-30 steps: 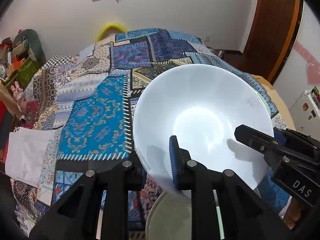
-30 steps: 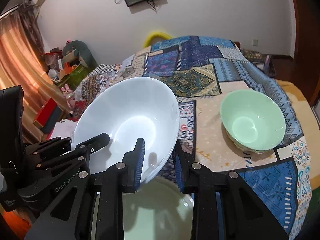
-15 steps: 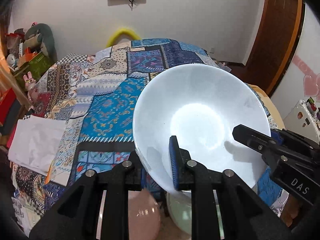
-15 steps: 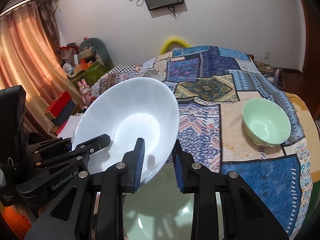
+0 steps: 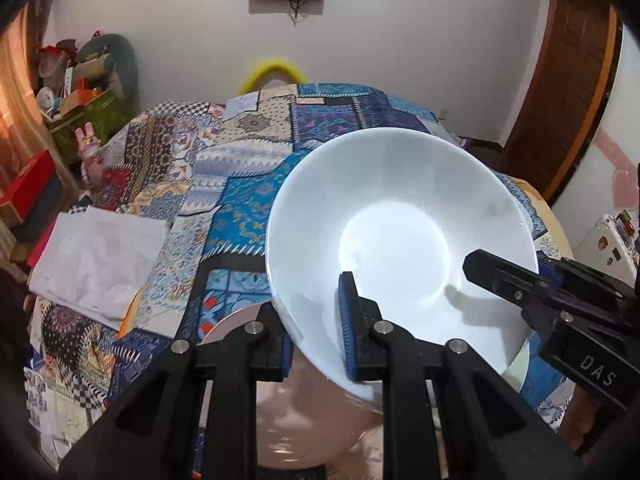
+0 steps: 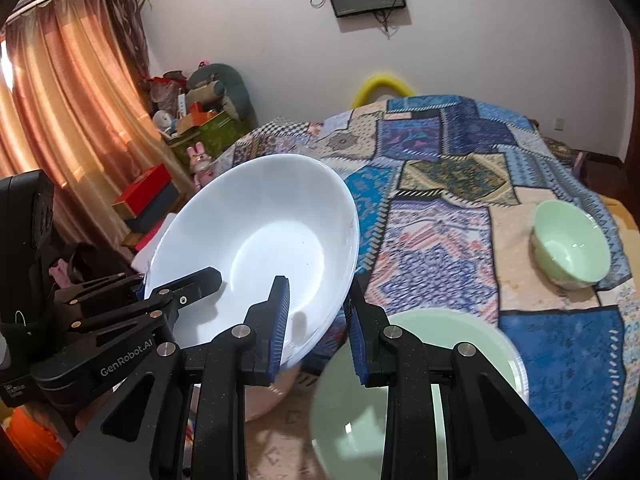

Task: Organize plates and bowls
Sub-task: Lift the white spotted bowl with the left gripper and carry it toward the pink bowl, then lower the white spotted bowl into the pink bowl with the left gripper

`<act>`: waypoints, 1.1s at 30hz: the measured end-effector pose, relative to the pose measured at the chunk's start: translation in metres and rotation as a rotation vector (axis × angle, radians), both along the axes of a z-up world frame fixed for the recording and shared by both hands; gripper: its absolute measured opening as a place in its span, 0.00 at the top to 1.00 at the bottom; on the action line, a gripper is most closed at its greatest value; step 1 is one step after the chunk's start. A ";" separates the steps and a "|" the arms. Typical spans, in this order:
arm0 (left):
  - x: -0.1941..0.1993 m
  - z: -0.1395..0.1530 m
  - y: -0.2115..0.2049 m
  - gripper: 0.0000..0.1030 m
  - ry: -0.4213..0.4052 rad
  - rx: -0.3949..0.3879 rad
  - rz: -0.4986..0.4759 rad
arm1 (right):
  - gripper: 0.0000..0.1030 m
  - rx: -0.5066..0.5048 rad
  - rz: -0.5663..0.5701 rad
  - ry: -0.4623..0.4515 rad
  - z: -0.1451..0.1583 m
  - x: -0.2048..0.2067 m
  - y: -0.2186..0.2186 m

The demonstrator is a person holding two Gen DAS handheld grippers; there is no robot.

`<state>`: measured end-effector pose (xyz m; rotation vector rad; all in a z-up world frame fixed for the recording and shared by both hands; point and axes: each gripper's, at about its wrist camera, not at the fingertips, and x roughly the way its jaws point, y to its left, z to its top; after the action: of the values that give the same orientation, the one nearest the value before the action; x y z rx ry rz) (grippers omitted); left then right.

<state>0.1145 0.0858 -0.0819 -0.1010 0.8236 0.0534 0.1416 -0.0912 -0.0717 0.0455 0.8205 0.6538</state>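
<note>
Holding one white bowl (image 5: pixel 400 236) in the air with both tongs at once: left tongs (image 5: pixel 314 326) nearly closed on the near rim, right tongs (image 6: pixel 316 320) likewise pinching the rim from the opposite side, wall between the pads. Hanging above a pink plate (image 5: pixel 288 408) and a pale green plate (image 6: pixel 420 400) on the patchwork cloth (image 6: pixel 440 240), with a small green bowl (image 6: pixel 570 244) sitting well apart to the right.

Risking a slip: smooth glazed rim, thin pinch grips, two hands possibly pulling unevenly and twisting it free onto the plates below.

Tilting, mouth facing up and toward the cameras, with no long axis, being round.
</note>
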 end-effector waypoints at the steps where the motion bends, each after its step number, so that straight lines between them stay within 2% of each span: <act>1: -0.003 -0.002 0.004 0.81 0.002 -0.002 0.006 | 0.75 -0.001 0.005 0.003 -0.002 -0.001 0.003; 14: -0.026 -0.031 0.036 0.81 0.054 -0.029 0.051 | 0.75 -0.016 0.059 0.072 -0.028 -0.013 0.032; 33: -0.036 -0.085 0.066 0.82 0.160 -0.070 0.092 | 0.75 -0.053 0.104 0.189 -0.068 -0.025 0.056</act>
<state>0.0790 0.1520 -0.1664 -0.2027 0.9803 0.1209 0.1165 -0.0350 -0.1402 0.0169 1.0268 0.7330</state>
